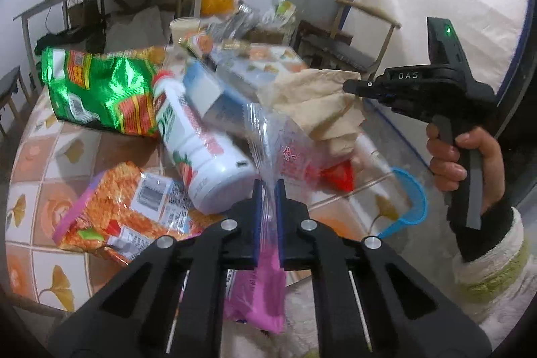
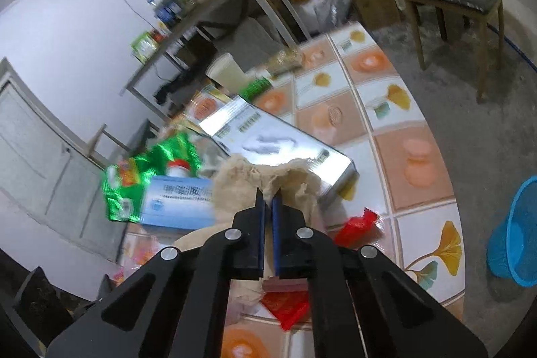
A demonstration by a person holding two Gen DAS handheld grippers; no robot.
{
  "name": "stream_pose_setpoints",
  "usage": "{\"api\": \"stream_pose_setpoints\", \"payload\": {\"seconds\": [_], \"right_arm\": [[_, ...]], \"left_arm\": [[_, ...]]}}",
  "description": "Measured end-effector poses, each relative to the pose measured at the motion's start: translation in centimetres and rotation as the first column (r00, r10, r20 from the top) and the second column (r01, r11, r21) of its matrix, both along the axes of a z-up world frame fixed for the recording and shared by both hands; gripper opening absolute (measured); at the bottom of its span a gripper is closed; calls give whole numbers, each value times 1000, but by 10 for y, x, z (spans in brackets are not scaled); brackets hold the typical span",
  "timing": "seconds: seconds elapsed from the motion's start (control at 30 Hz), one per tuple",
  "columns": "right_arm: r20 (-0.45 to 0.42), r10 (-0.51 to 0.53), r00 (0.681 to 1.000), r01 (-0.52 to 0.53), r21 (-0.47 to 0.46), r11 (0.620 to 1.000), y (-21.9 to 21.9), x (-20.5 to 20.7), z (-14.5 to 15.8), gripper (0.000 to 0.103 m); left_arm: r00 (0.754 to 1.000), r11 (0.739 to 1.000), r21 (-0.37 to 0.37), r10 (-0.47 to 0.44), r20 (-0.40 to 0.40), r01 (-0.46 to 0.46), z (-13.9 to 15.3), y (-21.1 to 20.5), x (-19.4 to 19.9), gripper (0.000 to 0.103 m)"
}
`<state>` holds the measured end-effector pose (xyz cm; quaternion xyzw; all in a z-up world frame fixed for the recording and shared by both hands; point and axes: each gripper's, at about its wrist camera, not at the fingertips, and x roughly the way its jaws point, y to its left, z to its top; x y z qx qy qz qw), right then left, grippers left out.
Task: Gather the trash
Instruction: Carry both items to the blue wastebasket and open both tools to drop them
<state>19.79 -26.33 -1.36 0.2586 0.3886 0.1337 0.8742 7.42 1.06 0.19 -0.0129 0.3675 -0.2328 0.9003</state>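
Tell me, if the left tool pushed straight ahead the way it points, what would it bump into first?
Probably the white plastic bottle with the red cap, lying just beyond the clear plastic bag that the left tool is pinching. Depth is hard to judge here.

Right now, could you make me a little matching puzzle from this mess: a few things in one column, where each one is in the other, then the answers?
Things:
1. clear plastic bag
2. crumpled brown paper
3. blue basket
4. white bottle

Places:
A. on the floor beside the table
B. pinched in the left gripper
C. lying on its side on the tiled table
D. pinched in the right gripper

Pairs: 1-B, 2-D, 3-A, 4-C
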Motion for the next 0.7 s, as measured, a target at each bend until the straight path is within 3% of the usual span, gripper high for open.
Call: {"api": "stream_pose_setpoints", "payload": {"seconds": [0.23,0.47,0.57,0.7], "right_arm": [[114,10,993,-20,90,996,-9,-18,37,4],[213,-50,976,27,109,994,-33,-57,70,4],[231,-111,967,86,116,989,-58,-79,76,4],[208,-235,950,216,107,970,-105,-115,72,4]], "left_arm": [[994,999,-43,15,109,-10,32,6,-17,5],[990,995,-94,-3,140,16,59,0,-21,5],[991,990,-128,-42,126,59,68,-15,-16,5],[991,973,-186,-131,32,135,70,-54,4,5]]}}
